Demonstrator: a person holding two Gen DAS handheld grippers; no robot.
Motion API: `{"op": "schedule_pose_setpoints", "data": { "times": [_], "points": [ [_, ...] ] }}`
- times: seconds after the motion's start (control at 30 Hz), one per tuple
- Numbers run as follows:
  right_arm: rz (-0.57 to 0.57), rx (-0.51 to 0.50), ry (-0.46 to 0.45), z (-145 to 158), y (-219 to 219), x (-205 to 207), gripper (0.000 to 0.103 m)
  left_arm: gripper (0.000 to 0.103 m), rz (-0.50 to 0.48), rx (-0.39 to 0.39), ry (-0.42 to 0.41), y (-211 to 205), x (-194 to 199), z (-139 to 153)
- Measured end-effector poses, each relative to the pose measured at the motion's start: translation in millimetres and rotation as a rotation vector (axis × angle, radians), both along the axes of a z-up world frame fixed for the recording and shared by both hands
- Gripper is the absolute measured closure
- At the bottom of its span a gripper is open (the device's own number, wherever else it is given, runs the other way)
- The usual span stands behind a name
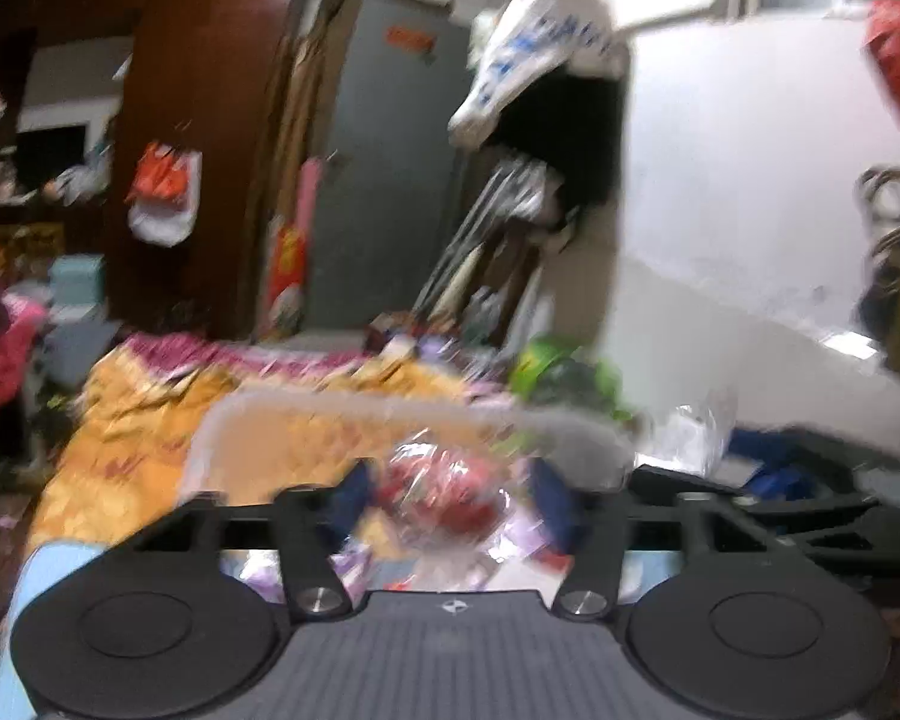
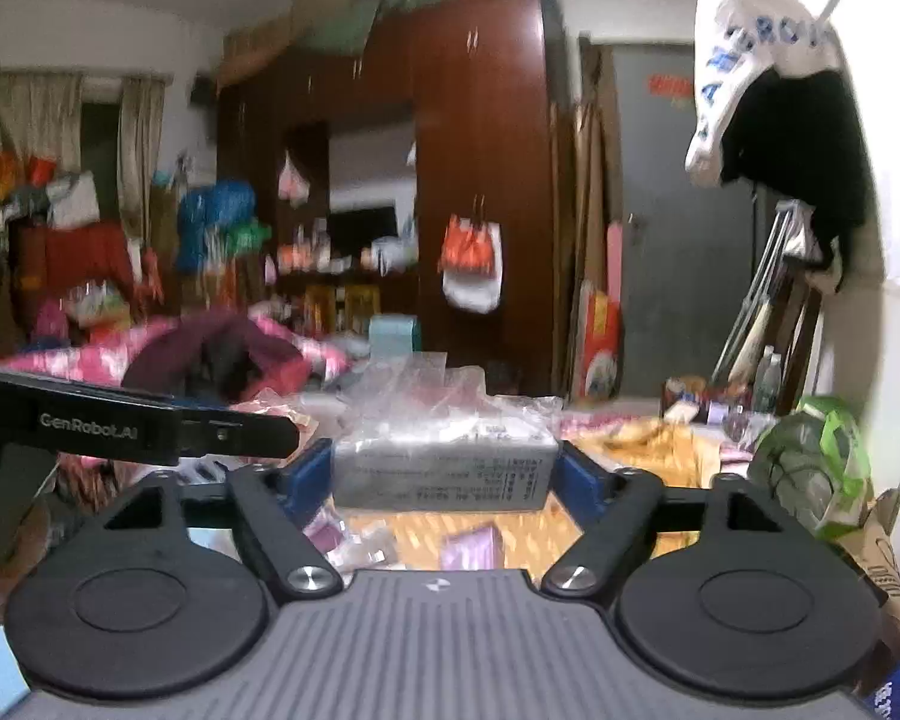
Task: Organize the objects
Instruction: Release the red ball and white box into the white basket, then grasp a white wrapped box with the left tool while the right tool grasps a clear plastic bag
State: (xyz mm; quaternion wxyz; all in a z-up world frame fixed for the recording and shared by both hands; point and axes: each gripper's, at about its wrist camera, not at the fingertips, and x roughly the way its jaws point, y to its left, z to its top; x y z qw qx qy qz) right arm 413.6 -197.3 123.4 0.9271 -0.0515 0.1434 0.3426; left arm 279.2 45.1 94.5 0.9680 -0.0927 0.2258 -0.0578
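Right now both pairs of tongs hang over a bed (image 1: 120, 420) covered with a yellow patterned blanket, in a room crowded with stuff.

The left tongs (image 1: 453, 498) stand wide. A crinkly clear bag of red things (image 1: 444, 492) sits between the blue fingers (image 1: 354, 495), and there looks to be a sliver of space on its right side, though the picture is smeared by blur. A pale-rimmed tray (image 1: 330, 405) lies on the blanket just behind the bag.

The right tongs (image 2: 441, 471) are also spread wide, with a grey box in clear wrap (image 2: 444, 468) filling the whole gap. Its two ends meet the blue pads (image 2: 576, 474); whether they press on it or merely flank it, I cannot tell. More clear plastic packets (image 2: 426, 384) are heaped just behind the box.

A green bag (image 2: 822, 456) rests at the right edge of the bed. Beyond stand a dark wooden wardrobe (image 2: 486, 180) and a grey door (image 2: 678, 252), and a white bag with blue letters (image 2: 744, 72) hangs on the wall.
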Motion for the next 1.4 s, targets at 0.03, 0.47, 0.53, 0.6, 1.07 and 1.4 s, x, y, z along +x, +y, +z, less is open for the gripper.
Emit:
{"op": "schedule_pose_setpoints", "data": {
  "times": [0.03, 0.47, 0.53, 0.6, 1.07, 1.4],
  "points": [
    [-0.019, -0.007, -0.012, -2.7, -2.3, -4.2, 0.01, 0.009, -0.003, 0.014, 0.03, 1.0, 3.2, -3.6],
    [0.045, -0.099, 0.134, -83.4, -45.4, -82.5, 0.011, 0.0, 0.115, 0.147, -0.004, 37.1, -105.4, -63.3],
    [0.058, -0.127, 0.187, -98.3, -40.6, -78.8, 0.023, 0.003, 0.112, 0.103, 0.078, 46.5, -97.5, -78.1],
    [0.082, -0.12, 0.231, -106.0, -38.1, -77.9, 0.029, 0.007, 0.097, 0.062, 0.127, 51.4, -90.3, -89.6],
    [0.104, -0.116, 0.3, -125.7, -36.7, -78.7, 0.055, 0.015, 0.265, 0.112, 0.155, 49.4, -99.4, -107.5],
    [0.097, -0.164, 0.238, -123.2, -26.7, -88.8, 0.058, 0.029, 0.25, 0.151, 0.154, 41.3, -107.5, -106.6]
  ]
}}
